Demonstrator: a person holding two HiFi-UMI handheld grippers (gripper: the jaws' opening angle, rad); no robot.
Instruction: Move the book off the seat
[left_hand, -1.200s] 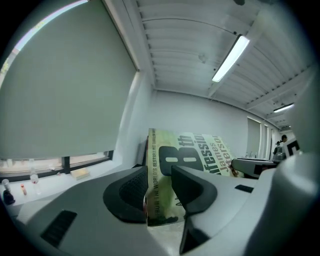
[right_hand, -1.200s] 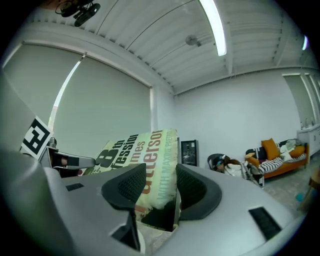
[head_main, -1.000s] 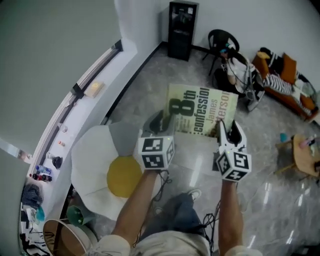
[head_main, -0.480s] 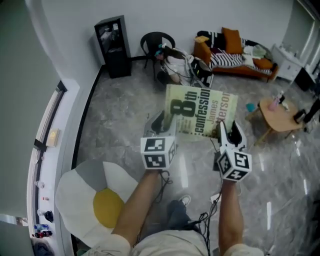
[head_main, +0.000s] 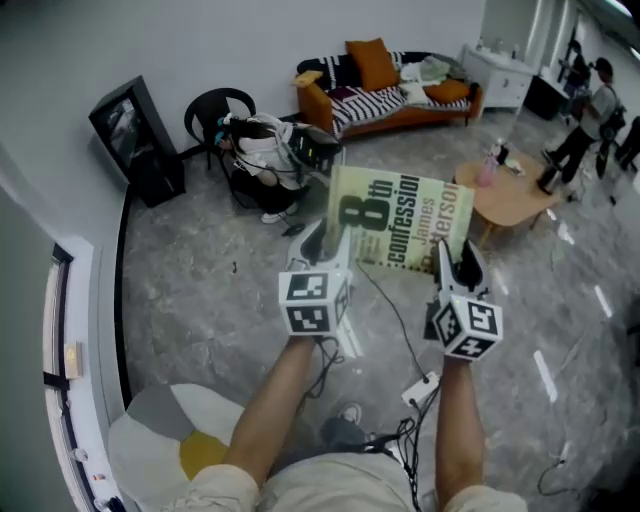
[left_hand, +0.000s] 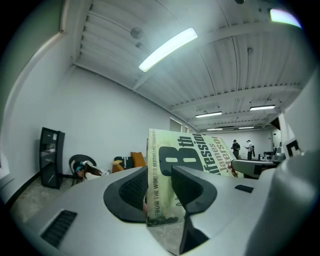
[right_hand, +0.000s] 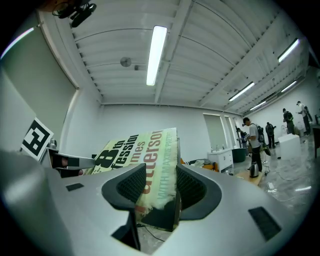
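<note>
Nearest the person's feet, the seat (head_main: 150, 435), a white cushion with a yellow centre like a fried egg, lies at the lower left of the head view. It is cut off by the frame edge and partly covered by the left forearm. Nothing that shows of it carries a book.

The book (head_main: 400, 225), a paperback titled "8th confession", is up in the air in front of the person, well apart from the seat and over the bare floor (head_main: 200, 290). The left hand-held gripper (head_main: 325, 240) has its jaws pressed on the lower corner at the spine side, as its own view shows (left_hand: 160, 187). The right hand-held gripper (head_main: 455, 262) is clamped on the opposite lower corner (right_hand: 155, 192). Both sets of jaws stand fairly wide because the book's thickness fills them. Two grips at the two corners likely keep the cover flat and stop it swinging while it is carried.

A cable (head_main: 385, 300) and a power strip (head_main: 420, 385) trail on the floor below. Farther off are a black chair (head_main: 220, 110) heaped with things, an orange sofa (head_main: 390, 95) and a round wooden table (head_main: 510, 195).

The book's back cover and its lower edge behind the jaws are hidden. Where it is meant to go cannot be told.
</note>
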